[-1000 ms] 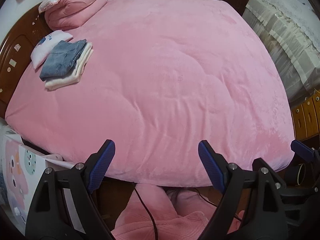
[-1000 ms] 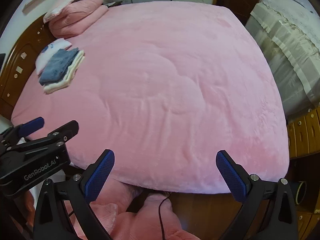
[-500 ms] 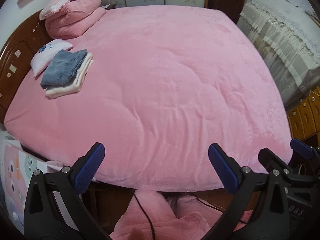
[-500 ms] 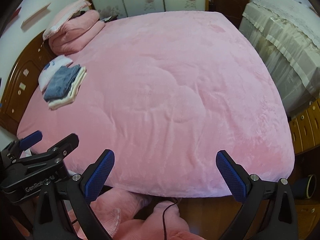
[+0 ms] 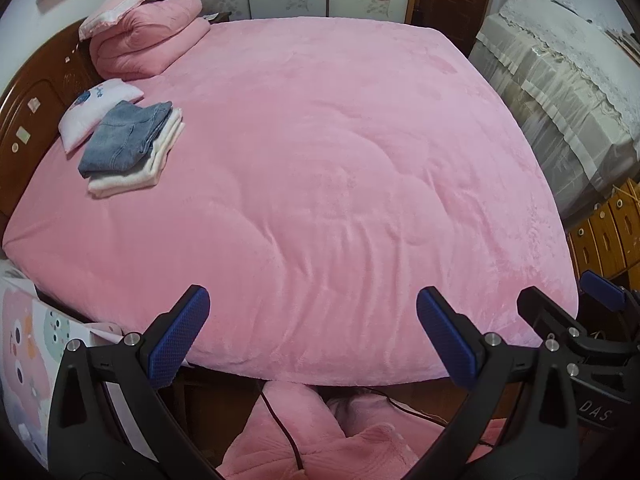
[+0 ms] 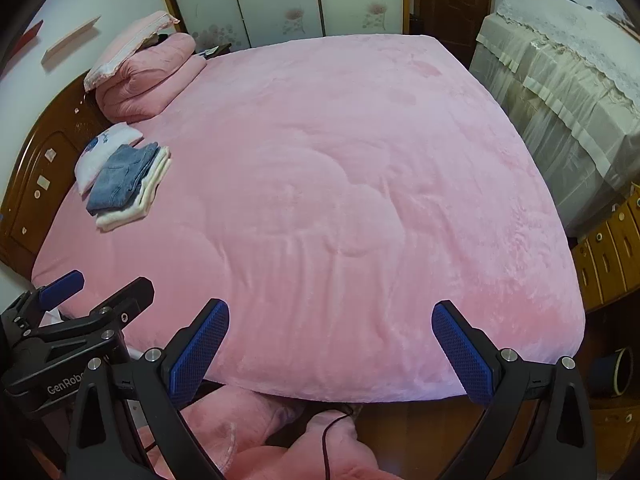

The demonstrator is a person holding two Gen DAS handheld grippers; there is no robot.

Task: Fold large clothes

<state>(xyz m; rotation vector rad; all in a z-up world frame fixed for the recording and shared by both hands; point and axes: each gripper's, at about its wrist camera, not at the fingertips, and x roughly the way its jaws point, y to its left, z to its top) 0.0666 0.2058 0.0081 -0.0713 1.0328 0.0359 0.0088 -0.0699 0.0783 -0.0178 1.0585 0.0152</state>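
A wide bed with a pink plush cover (image 5: 320, 160) (image 6: 328, 184) fills both views. A pink garment (image 5: 328, 436) (image 6: 256, 432) lies crumpled below the bed's near edge, under both grippers. My left gripper (image 5: 312, 336) is open and empty, held before the near edge. My right gripper (image 6: 330, 344) is open and empty beside it, to the right. A folded stack, blue jeans (image 5: 124, 136) (image 6: 120, 178) on a cream garment (image 5: 132, 176), lies at the bed's left side.
A folded pink quilt (image 5: 148, 36) and a pillow sit at the far left by the wooden headboard (image 5: 32, 104). A small white cushion (image 5: 92, 108) lies beside the stack. A covered piece of furniture (image 5: 560, 92) and wooden drawers (image 5: 608, 224) stand right. A cable (image 5: 280, 420) runs over the garment.
Both grippers have risen and tilted up, so more of the room beyond the bed shows. The left gripper's jaws have opened wider.
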